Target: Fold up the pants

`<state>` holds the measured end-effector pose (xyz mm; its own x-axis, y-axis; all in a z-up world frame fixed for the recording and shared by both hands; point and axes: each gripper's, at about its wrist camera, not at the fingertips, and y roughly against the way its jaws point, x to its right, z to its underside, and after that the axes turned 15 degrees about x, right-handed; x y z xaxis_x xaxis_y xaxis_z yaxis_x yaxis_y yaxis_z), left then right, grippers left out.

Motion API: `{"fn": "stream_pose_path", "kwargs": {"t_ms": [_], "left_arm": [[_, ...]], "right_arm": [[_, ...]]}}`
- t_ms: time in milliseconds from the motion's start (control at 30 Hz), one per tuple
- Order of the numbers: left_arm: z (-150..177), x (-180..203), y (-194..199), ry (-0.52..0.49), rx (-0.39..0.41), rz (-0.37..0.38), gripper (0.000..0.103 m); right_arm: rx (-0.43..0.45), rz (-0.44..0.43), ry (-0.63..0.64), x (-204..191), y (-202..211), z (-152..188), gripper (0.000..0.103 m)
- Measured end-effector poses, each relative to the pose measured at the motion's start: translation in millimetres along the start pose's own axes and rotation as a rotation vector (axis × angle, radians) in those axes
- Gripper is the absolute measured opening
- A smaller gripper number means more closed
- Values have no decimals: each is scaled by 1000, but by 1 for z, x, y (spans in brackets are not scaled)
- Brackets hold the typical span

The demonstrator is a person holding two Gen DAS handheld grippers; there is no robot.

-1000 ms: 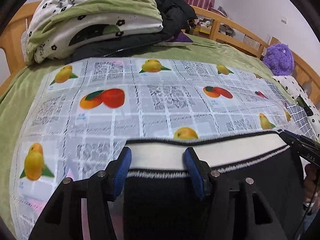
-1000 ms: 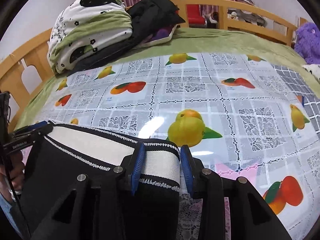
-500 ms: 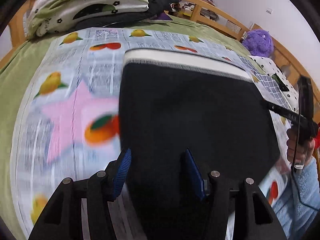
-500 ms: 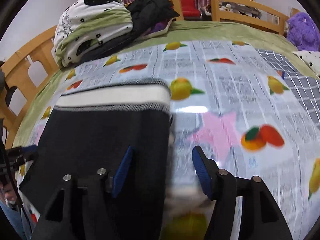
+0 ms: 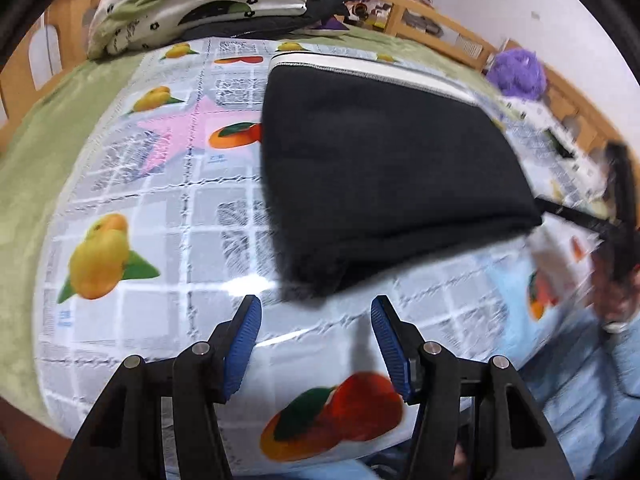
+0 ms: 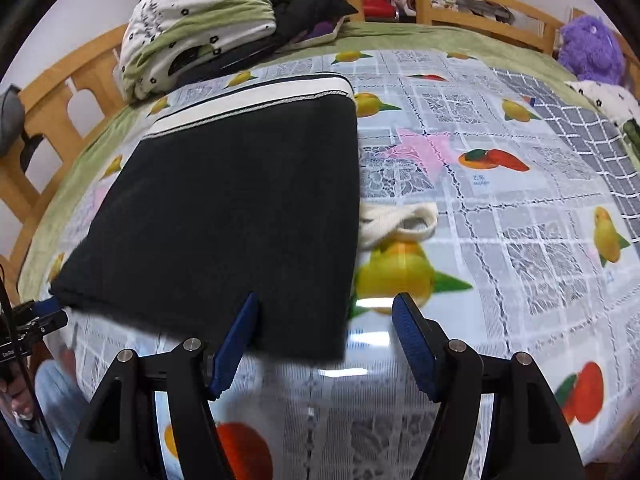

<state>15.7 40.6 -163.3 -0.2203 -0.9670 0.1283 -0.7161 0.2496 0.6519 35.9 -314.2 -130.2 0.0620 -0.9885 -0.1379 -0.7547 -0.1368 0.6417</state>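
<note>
Two grippers sat just short of the near edge of the black pants, both with nothing gripped. My left gripper had its jaws released, blue pads standing apart over the fruit-print cloth, close to the pants' near fold but clear of it. My right gripper had just been opening its jaws; the near right corner of the pants lay between the pads, but neither pad pressed on it. The pants lay folded flat on that cloth on the bed, their white waistband at the far end. A cream drawstring poked out from the pants' right edge. Beyond the waistband sat a pile of bedding, and far right of the pants a purple plush toy.
</note>
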Motion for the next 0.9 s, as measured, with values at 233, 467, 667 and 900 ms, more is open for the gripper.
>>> {"fn": "stream_pose_path", "kwargs": {"t_ms": [233, 467, 667, 900], "left_arm": [[-10, 7, -2, -128, 51, -188, 55], [-19, 20, -12, -168, 76, -217, 49], [-27, 37, -15, -169, 168, -223, 19], [-6, 8, -16, -38, 128, -134, 20]], "right_arm": [[18, -24, -93, 13, 5, -3, 69], [17, -51, -126, 7, -5, -10, 69], [5, -45, -66, -7, -11, -9, 69], [7, -36, -38, -10, -10, -6, 69]]}}
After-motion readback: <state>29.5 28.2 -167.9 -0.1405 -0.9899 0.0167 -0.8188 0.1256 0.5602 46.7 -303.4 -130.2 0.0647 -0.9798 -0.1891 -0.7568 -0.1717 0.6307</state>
